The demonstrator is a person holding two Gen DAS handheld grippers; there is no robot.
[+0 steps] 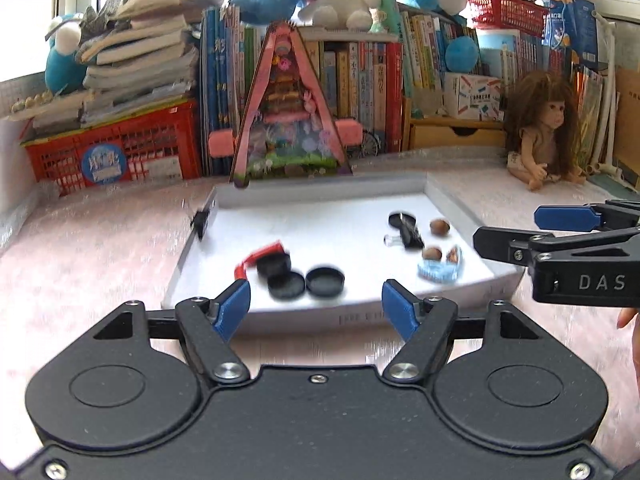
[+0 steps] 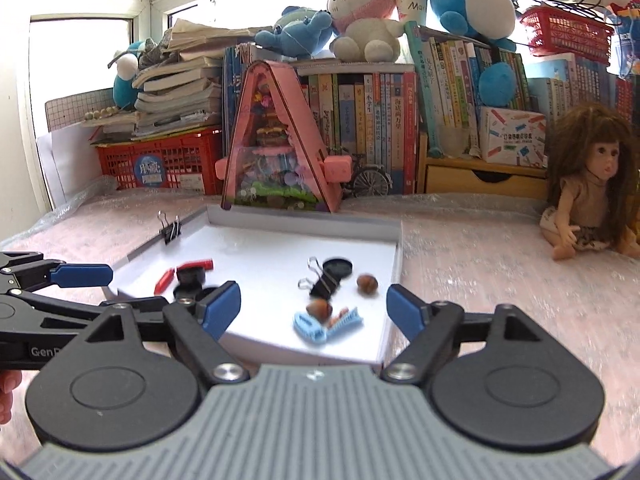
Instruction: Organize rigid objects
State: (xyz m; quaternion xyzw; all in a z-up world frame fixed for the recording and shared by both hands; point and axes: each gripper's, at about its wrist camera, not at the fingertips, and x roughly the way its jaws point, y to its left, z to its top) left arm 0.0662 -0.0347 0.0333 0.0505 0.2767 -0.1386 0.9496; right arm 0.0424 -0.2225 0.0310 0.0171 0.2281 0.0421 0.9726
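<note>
Both jaws spread, nothing pinched: left hand-held gripper (image 1: 316,300) hovers before black lids (image 1: 304,280); right hand-held gripper (image 2: 314,306) before blue comb (image 2: 326,324) and nuts (image 2: 367,283); all lie loose in white tray (image 2: 390,320); sorting stage unclear; descent onto one piece judged next.
</note>
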